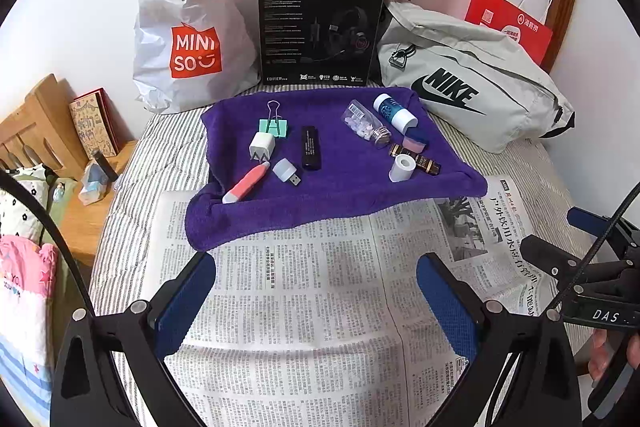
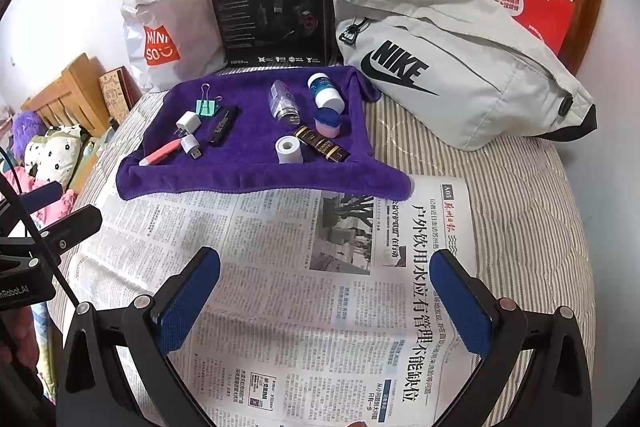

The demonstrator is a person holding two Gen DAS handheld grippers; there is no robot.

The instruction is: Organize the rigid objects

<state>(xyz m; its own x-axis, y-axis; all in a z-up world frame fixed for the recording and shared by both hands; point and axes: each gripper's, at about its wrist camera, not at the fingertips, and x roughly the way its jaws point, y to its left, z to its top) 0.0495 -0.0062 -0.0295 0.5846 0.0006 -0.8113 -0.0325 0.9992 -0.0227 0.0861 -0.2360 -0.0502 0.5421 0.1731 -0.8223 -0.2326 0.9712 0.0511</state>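
Observation:
A purple towel point(image 1: 348, 187) point(image 2: 248, 175) lies on a newspaper point(image 1: 320, 307) point(image 2: 280, 287) and carries small objects: a green binder clip point(image 1: 274, 126), a white charger plug point(image 1: 262, 146), a pink-and-white pen-like stick point(image 1: 246, 183), a small white USB light point(image 1: 286, 171), a black stick point(image 1: 310, 148), a clear vial point(image 1: 366, 125), a blue-and-white bottle point(image 1: 394, 112), a pink-and-blue cap point(image 1: 414, 142), a brown-gold tube point(image 1: 418, 159) and a white roll point(image 1: 401, 167). My left gripper point(image 1: 316, 291) is open and empty above the newspaper. My right gripper point(image 2: 326, 291) is open and empty too.
At the back stand a white Miniso bag point(image 1: 188, 39), a black headset box point(image 1: 320, 27), a grey Nike bag point(image 1: 472, 83) and red paper bags point(image 1: 508, 23). A wooden bedside stand point(image 1: 52, 147) with small items is at the left.

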